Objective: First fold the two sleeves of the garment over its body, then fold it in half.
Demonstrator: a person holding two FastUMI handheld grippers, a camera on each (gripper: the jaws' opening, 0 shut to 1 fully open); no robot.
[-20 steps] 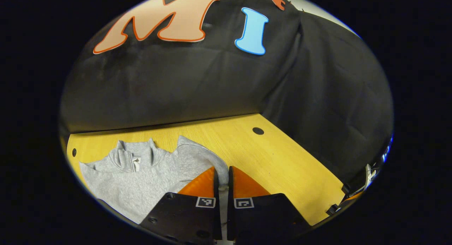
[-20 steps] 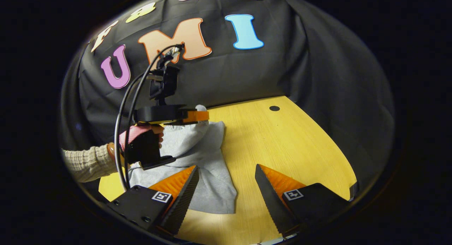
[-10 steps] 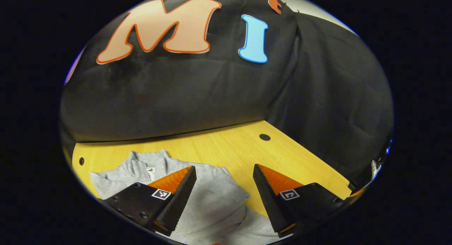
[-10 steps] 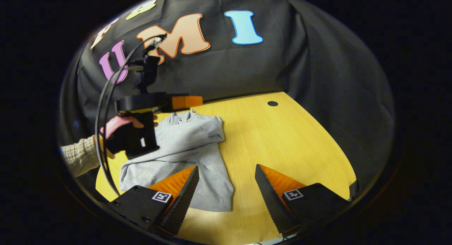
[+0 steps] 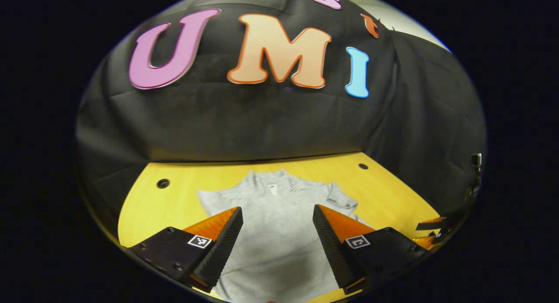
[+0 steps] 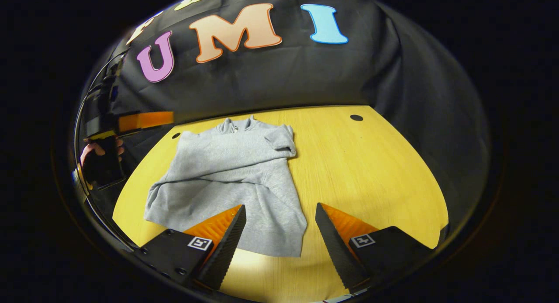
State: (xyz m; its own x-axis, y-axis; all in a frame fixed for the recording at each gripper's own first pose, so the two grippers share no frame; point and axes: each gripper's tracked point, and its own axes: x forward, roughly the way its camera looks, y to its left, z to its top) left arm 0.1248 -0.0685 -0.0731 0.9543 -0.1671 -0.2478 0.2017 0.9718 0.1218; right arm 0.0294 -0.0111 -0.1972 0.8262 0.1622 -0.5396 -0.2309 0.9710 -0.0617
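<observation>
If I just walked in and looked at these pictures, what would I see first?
You'd spot the grey sweatshirt first, lying flat in the middle of the yellow wooden table with its sleeves folded in over its body and its collar toward the black cloth wall. Then the right gripper, open just above the sweatshirt's near hem, and the left gripper, also open over the cloth.

Garment [image 5: 279, 215] hem — hidden at the left gripper view's bottom edge.
</observation>
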